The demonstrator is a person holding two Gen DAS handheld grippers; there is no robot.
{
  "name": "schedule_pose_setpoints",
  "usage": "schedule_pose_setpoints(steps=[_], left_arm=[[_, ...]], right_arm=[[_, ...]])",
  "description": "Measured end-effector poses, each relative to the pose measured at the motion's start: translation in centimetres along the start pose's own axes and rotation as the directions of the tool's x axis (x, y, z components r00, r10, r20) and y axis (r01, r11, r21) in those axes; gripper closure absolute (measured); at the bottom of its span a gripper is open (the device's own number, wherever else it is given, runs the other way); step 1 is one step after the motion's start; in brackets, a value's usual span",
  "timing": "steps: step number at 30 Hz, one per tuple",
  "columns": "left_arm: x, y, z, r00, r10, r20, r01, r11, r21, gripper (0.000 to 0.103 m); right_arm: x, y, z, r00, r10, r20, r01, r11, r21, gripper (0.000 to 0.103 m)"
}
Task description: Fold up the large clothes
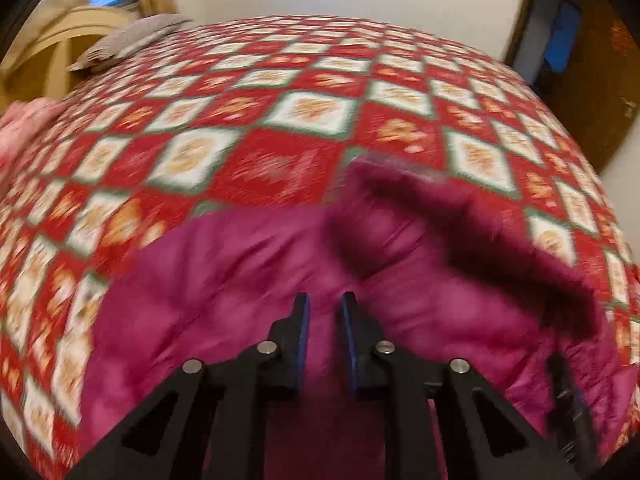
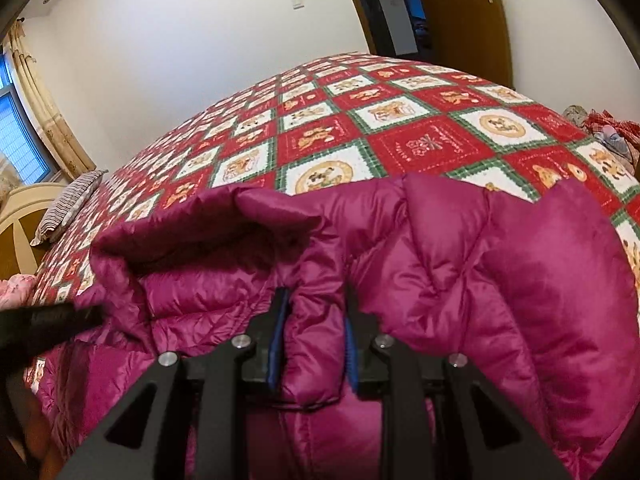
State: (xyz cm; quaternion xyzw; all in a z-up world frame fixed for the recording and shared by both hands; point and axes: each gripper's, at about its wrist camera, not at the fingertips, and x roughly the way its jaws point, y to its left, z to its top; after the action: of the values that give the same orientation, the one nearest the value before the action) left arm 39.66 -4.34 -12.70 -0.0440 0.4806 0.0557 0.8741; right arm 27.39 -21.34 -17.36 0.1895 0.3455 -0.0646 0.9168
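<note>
light: even, warm indoor, moderately bright | shadows: soft, in jacket folds ahead of the right gripper | glare: none | blur: left wrist view heavily smeared, quilt pattern perhaps unreadable; right wrist view sharp | distortion: fisheye bulge, dark corners in both

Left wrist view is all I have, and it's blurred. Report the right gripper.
Observer: The right gripper is shut on a puffy fold of the purple jacket.
Operator: Now give me my left gripper from that side.
Observer: The left gripper shows at the jacket's left edge, below a raised flap.
Operator: Name anything else on the bed.
Observer: A heap of clothes lies at the bedspread's far right edge.
</note>
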Motion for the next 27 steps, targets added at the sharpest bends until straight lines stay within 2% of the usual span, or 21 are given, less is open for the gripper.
schedule_pose_setpoints(steps=[3, 4, 5, 7, 9, 10, 11, 12, 13, 14, 16, 18, 19, 20, 21, 22, 23, 24, 25, 27], left_arm=[[1.1, 1.9, -2.1, 1.000, 0.022, -0.006, -0.022, 0.999, -0.027, 0.092], [0.9, 2.4, -2.9, 0.999, 0.001, 0.032, 0.001, 0.999, -0.044, 0.092], [0.6, 2.6, -3.4, 0.998, 0.011, 0.060, -0.008, 0.999, -0.044, 0.092], [-0.1, 2.8, -4.0, 0.996, -0.001, 0.085, 0.005, 0.999, -0.051, 0.092], [-1.5, 3.4, -3.8, 0.987, -0.093, 0.127, 0.105, 0.991, -0.089, 0.092], [-2.5, 3.7, -3.4, 0.975, -0.156, 0.160, 0.175, 0.978, -0.112, 0.092], [-3.0, 3.7, -2.8, 0.965, -0.190, 0.179, 0.214, 0.969, -0.125, 0.089], [-3.7, 3.7, -2.0, 0.955, -0.222, 0.197, 0.251, 0.958, -0.136, 0.084], [-4.3, 3.5, -1.1, 0.946, -0.247, 0.208, 0.278, 0.951, -0.135, 0.065], [-4.7, 3.1, -0.2, 0.940, -0.265, 0.217, 0.296, 0.947, -0.126, 0.037], [-5.5, 1.9, 1.3, 0.925, -0.272, 0.266, 0.309, 0.945, -0.105, 0.015], [-5.3, 0.6, 2.5, 0.926, -0.265, 0.271, 0.296, 0.952, -0.082, 0.015], [-4.7, 0.0, 2.9, 0.933, -0.266, 0.241, 0.291, 0.954, -0.074, 0.013], [-3.6, -0.5, 3.4, 0.948, -0.254, 0.190, 0.271, 0.960, -0.068, 0.012], [-1.2, -1.4, 3.8, 0.980, -0.189, 0.071, 0.192, 0.980, -0.053, 0.012], [0.7, -2.0, 3.9, 0.991, -0.130, -0.016, 0.130, 0.991, -0.032, 0.012], [2.1, -2.3, 3.7, 0.994, -0.086, -0.071, 0.085, 0.996, -0.016, 0.026], [3.1, -2.2, 3.1, 0.993, -0.064, -0.104, 0.064, 0.998, -0.006, 0.045], [3.1, -1.6, 2.2, 0.991, -0.073, -0.109, 0.071, 0.997, -0.015, 0.070], [1.8, 0.3, 0.9, 0.989, -0.134, -0.061, 0.130, 0.989, -0.076, 0.081]], right_arm=[[0.0, 0.0, 0.0, 1.000, 0.002, 0.000, -0.002, 1.000, 0.001, 0.077], [-0.1, 0.0, 0.0, 1.000, 0.005, 0.000, -0.005, 1.000, 0.003, 0.077], [-0.1, -0.1, 0.0, 1.000, 0.007, 0.000, -0.007, 1.000, 0.005, 0.077], [-0.1, 0.0, 0.0, 1.000, 0.006, 0.000, -0.006, 1.000, 0.005, 0.077], [-0.1, 0.0, 0.0, 1.000, 0.003, 0.001, -0.003, 1.000, 0.003, 0.077], [-0.1, 0.0, 0.0, 1.000, 0.002, 0.001, -0.002, 1.000, 0.002, 0.077], [-0.1, 0.0, 0.0, 1.000, 0.001, 0.002, -0.001, 1.000, 0.001, 0.077], [-0.1, 0.0, 0.0, 1.000, 0.001, 0.002, -0.001, 1.000, 0.001, 0.077], [-0.1, 0.0, 0.0, 1.000, 0.003, 0.001, -0.003, 1.000, 0.002, 0.077], [-0.1, 0.0, 0.0, 1.000, 0.003, 0.001, -0.003, 1.000, 0.002, 0.077], [-0.1, 0.0, 0.0, 1.000, 0.003, 0.001, -0.003, 1.000, 0.002, 0.077], [-0.1, 0.0, 0.0, 1.000, 0.003, 0.001, -0.003, 1.000, 0.002, 0.077], [-0.1, 0.0, 0.0, 1.000, 0.003, 0.002, -0.003, 1.000, 0.002, 0.077], [-0.1, 0.0, 0.0, 1.000, 0.004, 0.002, -0.004, 1.000, 0.002, 0.077], [-0.1, 0.0, 0.0, 1.000, 0.004, 0.002, -0.004, 1.000, 0.002, 0.077], [-0.1, 0.0, 0.0, 1.000, 0.005, 0.002, -0.005, 1.000, 0.003, 0.077], [-0.1, 0.0, 0.0, 1.000, 0.006, 0.002, -0.006, 1.000, 0.004, 0.077], [-0.1, -0.1, 0.0, 1.000, 0.008, 0.002, -0.008, 1.000, 0.005, 0.077], [-0.1, -0.1, 0.0, 1.000, 0.009, 0.003, -0.009, 1.000, 0.005, 0.077], [-0.2, -0.2, 0.0, 1.000, 0.014, 0.004, -0.014, 1.000, 0.009, 0.077]])
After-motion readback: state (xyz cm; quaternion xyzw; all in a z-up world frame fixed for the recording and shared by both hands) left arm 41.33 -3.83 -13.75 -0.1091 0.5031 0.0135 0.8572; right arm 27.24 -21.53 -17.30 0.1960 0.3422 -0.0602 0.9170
